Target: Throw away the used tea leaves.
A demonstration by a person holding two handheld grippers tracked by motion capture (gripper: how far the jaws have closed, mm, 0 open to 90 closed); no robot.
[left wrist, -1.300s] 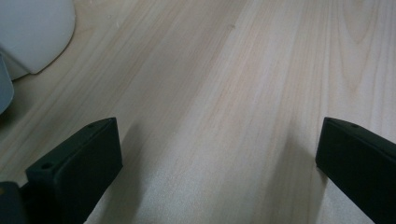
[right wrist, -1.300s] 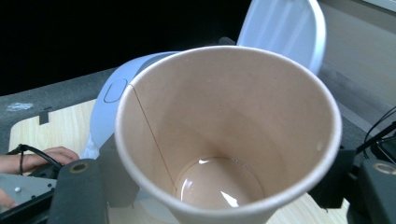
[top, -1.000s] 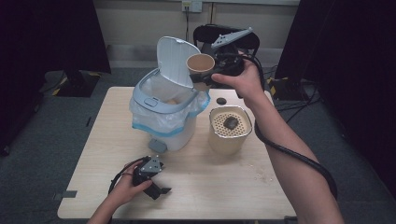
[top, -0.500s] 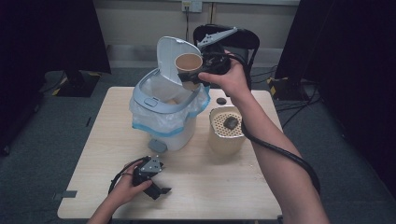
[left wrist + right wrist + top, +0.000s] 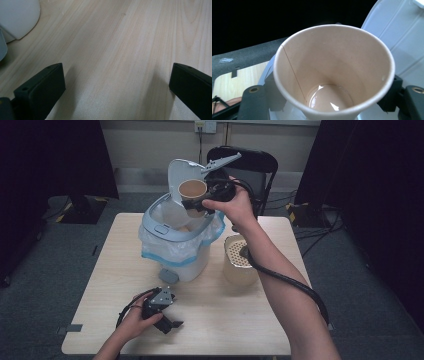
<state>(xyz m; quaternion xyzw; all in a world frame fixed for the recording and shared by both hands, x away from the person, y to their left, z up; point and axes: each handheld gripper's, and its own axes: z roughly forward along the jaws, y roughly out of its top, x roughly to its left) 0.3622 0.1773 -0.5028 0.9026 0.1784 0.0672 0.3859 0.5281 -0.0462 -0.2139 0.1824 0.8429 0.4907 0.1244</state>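
Pale, straight-grained wooden tabletop [image 5: 210, 320], matte, on grey carpet. Nearest the person: left gripper [image 5: 167, 320], black, lying on the wood, jaws spread wide with bare table between them in the left gripper view [image 5: 117, 82].

Mid-table: white plastic pedal bin [image 5: 182, 245], rounded body, grey-blue rim, lined with a thin translucent blue-tinted bag [image 5: 160, 251] bunched under the rim. Domed lid [image 5: 181, 177] stands open, ribbed on the inside. Just beside the bin, toward the person's right: beige cylindrical container [image 5: 241, 270] with a perforated top.

Above the bin's open mouth: right gripper [image 5: 192, 206], jaws pinching a tan paper cup [image 5: 192, 192] by its lower wall. Right gripper view: cup [image 5: 332, 67] conical, rolled lip, one vertical seam, glossy inner lining, a shallow pool of light-brown liquid at the bottom.

Beyond the table: black chair [image 5: 250, 162], cream wall.
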